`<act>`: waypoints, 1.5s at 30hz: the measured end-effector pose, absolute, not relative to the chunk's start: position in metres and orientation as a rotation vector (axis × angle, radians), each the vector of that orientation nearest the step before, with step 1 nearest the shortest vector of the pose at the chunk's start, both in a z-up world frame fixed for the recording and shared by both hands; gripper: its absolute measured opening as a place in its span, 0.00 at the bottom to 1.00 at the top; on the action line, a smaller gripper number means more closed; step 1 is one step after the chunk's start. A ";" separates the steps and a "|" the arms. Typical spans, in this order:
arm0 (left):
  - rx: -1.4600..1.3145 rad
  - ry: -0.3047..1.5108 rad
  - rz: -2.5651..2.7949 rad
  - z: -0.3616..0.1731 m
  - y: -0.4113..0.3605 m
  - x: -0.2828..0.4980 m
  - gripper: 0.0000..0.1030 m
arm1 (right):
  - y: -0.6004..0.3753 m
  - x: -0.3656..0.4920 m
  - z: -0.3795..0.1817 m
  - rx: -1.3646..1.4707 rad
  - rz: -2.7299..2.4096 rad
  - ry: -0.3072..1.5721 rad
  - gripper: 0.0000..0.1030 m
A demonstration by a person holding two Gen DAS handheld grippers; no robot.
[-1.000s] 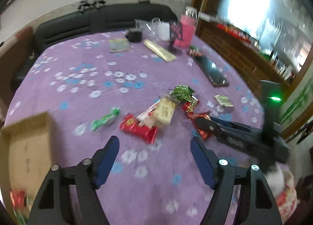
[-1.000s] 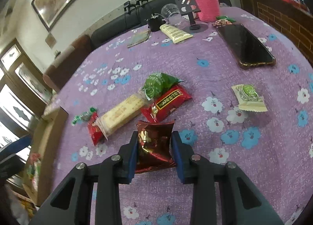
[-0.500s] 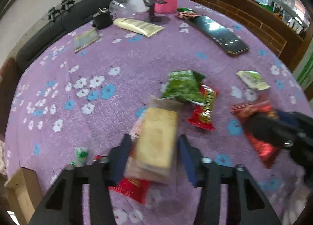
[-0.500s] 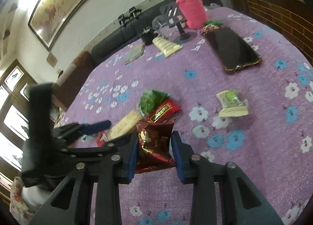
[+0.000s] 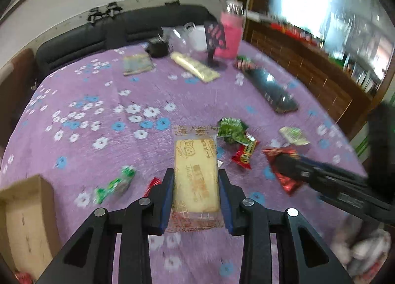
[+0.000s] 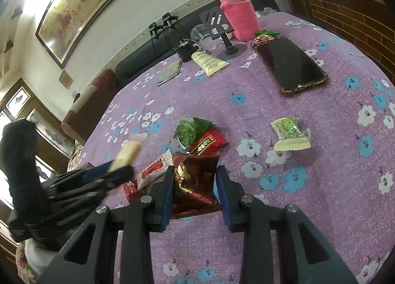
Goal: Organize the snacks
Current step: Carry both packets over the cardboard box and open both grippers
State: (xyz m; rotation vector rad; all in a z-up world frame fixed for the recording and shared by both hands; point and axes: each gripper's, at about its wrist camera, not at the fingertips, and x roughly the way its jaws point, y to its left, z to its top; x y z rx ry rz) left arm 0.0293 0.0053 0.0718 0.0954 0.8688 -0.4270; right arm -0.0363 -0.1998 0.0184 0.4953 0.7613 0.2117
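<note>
My left gripper [image 5: 196, 185] is shut on a long yellow biscuit packet [image 5: 196, 173] and holds it above the purple flowered tablecloth [image 5: 98, 111]. My right gripper [image 6: 195, 182] is shut on a dark red foil snack packet [image 6: 195, 185]; it also shows at the right of the left wrist view [image 5: 284, 168]. On the cloth lie a green packet [image 6: 191, 128], a red packet [image 6: 208, 142], a red-and-white packet [image 6: 154, 170], a pale green-and-white packet [image 6: 290, 134] and a green wrapped candy [image 5: 113, 184]. A cardboard box [image 5: 24, 219] stands at the left edge.
At the far side stand a pink-sleeved bottle [image 6: 237, 15], a black phone stand [image 6: 222, 34], a plastic cup [image 6: 201, 34], a cream tube [image 6: 209, 62] and a small booklet [image 6: 171, 71]. A black phone [image 6: 290, 64] lies at the right. A dark sofa [image 5: 98, 34] runs behind the table.
My left gripper has closed on the yellow biscuit packet and lifted it off the pile. My right gripper still holds the dark red packet, slightly raised.
</note>
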 end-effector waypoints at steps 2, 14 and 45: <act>0.044 0.831 -0.423 0.087 0.026 0.009 0.34 | -0.198 -0.037 0.019 0.494 0.230 0.752 0.30; -0.152 0.793 -0.137 0.108 0.205 -0.062 0.34 | -0.171 -0.041 0.026 0.426 0.277 0.744 0.30; -0.498 0.889 0.078 0.044 0.354 -0.021 0.49 | 0.200 -0.020 0.021 -0.014 0.692 1.035 0.31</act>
